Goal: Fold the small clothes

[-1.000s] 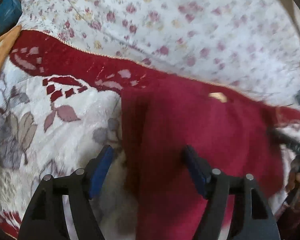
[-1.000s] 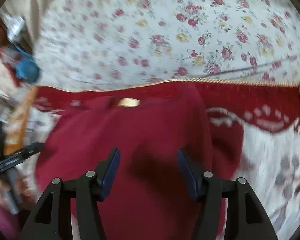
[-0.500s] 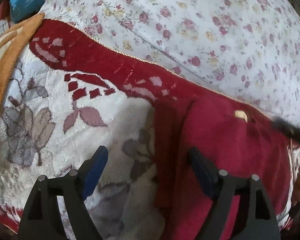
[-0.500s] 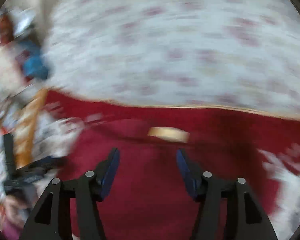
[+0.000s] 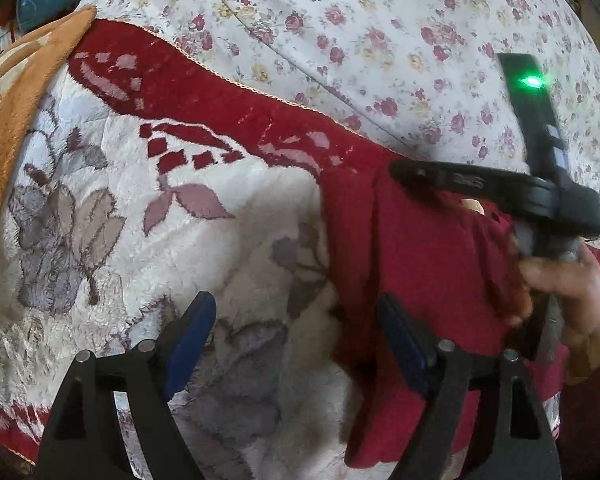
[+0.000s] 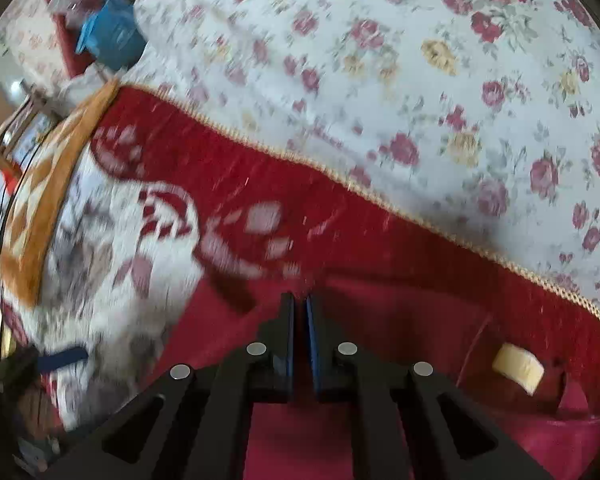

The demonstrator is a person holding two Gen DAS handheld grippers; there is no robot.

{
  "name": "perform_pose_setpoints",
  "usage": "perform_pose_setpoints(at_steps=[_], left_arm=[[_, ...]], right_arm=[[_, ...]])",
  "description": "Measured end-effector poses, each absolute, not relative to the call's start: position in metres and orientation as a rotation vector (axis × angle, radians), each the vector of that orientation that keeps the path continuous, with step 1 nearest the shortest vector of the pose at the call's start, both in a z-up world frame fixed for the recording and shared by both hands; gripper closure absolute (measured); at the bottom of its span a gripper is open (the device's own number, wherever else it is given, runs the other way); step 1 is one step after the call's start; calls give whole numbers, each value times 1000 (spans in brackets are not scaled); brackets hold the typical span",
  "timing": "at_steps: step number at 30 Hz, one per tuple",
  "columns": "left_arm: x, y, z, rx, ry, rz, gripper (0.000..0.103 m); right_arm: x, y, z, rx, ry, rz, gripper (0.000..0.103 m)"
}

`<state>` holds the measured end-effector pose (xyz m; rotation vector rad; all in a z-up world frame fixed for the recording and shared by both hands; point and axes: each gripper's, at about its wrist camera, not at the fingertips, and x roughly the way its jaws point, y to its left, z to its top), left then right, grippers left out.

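Looks like someone's bedroom at home: flowery bedsheet (image 5: 380,20), plush red-and-white blanket (image 5: 100,208), household clutter (image 6: 60,20) behind.

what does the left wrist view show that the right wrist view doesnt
Only the left wrist view shows the left gripper with its jaws wide apart over the white floral blanket, the person's hand around the other tool, and that tool's green light.

Only the right wrist view shows the right gripper with its jaws together at the garment; whether it pinches cloth is unclear.

Both show the dark red garment, its pale neck label, the rose-print sheet and the orange blanket edge.
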<state>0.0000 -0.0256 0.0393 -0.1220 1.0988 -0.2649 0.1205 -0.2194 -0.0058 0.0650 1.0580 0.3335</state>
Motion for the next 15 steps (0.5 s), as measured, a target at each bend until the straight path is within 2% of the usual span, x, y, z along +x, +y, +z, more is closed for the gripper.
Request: perform_pose_setpoints(at_steps=[6,8,9,10,11,12,15], left_arm=[[3,-31,38,-143,1108,-258,21],[3,-37,37,-135,1113,-266,21],[2,-40,37,-127,1115,-272,21],[0,-42,37,-120,1114,-280,21],[-2,-45,37,-109,1109,-286,21],[-3,-46,37,-101,1106,-286,21],[-3,-48,35,-97,1107,-273,21]], right_arm=[[126,-215,-11,85,1052,319,95],[116,-225,2,140,1042,329,86],[109,-231,8,164,1037,343,78],[96,-240,16,186,1020,367,59],[87,-244,20,186,1012,373,45],[70,-254,25,165,1004,353,42],[26,-292,28,155,988,277,41]])
